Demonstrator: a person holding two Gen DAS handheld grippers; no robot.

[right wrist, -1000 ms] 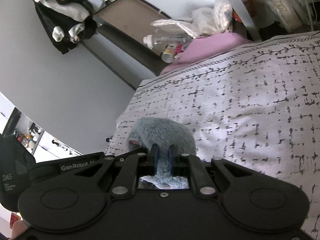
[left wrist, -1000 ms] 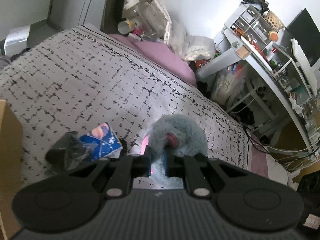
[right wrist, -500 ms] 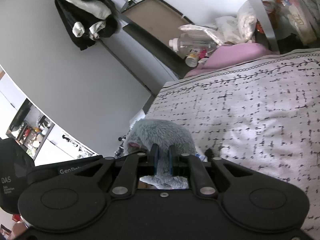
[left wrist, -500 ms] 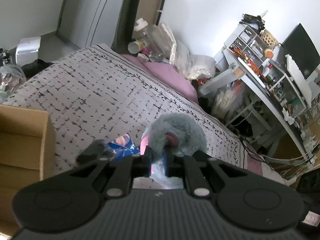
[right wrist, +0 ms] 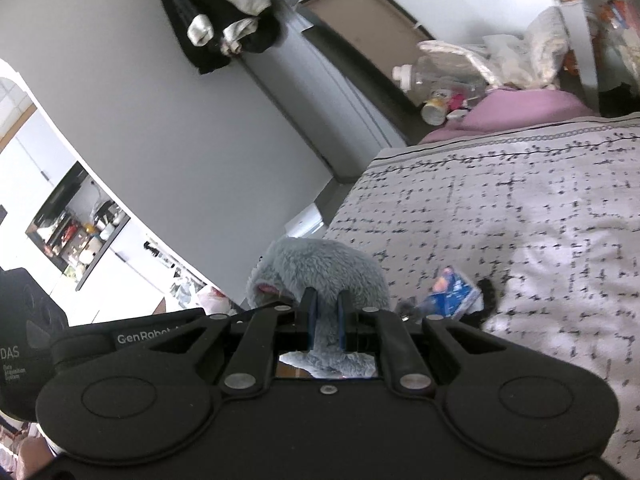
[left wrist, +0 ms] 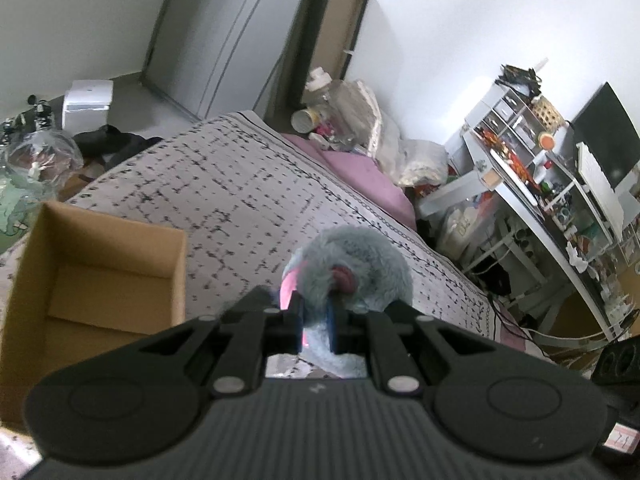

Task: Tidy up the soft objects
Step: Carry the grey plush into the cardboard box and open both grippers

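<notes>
A fluffy grey plush toy [left wrist: 352, 268] with pink ears hangs above the patterned bedspread [left wrist: 240, 200], held from two sides. My left gripper [left wrist: 314, 320] is shut on one part of its fur. In the right wrist view the same plush toy [right wrist: 320, 272] fills the middle, and my right gripper [right wrist: 325, 312] is shut on another fold of it. An open cardboard box [left wrist: 96, 280] with a bare bottom stands on the bed to the left of the toy. A blue printed soft packet [right wrist: 452, 292] and a dark item beside it lie on the bedspread [right wrist: 520, 220].
A pink pillow [left wrist: 360, 172] and bottles lie at the head of the bed. A cluttered white desk [left wrist: 540, 184] with a monitor stands to the right. Bags and a white box [left wrist: 86, 104] sit on the floor at left. Dark clothes [right wrist: 224, 8] hang on the grey wall.
Both grippers have lifted the plush toy and carried it sideways toward the cardboard box, which has come far into the left wrist view. The blue packet has dropped behind.
</notes>
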